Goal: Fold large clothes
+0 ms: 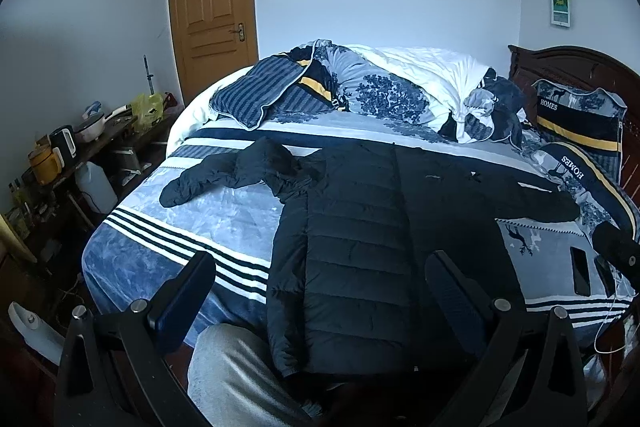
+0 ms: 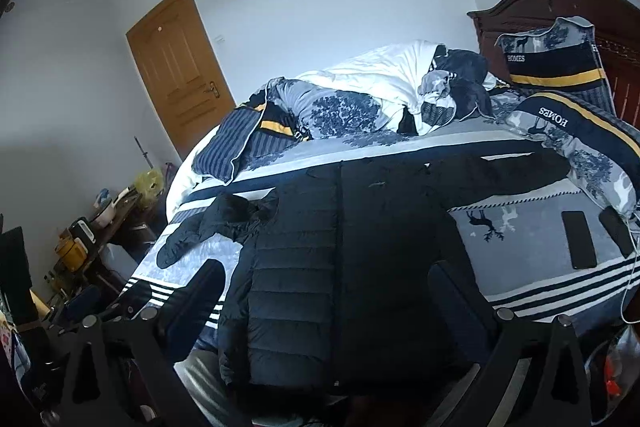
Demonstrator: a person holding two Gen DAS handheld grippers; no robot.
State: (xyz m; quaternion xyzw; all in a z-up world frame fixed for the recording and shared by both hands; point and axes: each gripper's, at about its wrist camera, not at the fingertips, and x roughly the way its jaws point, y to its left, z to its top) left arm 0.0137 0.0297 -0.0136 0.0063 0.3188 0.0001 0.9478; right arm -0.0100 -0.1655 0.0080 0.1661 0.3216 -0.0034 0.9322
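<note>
Left gripper (image 1: 320,291) is hovering with jaws spread wide, nothing between them. Ahead of its left finger (image 1: 188,291) the striped bedsheet (image 1: 168,227) is showing; further ahead, the jacket's left sleeve (image 1: 200,181) is lying bent beside the hood (image 1: 272,157). Straight ahead between the fingers, the black puffer jacket (image 1: 360,247) is lying flat on the bed, hem hanging over the near edge.

Right gripper (image 2: 324,303) is likewise hovering agape and empty, with the jacket directly ahead. Beyond its right finger (image 2: 456,295), two phones (image 2: 578,239) are resting on the sheet, apart from the jacket.
</note>
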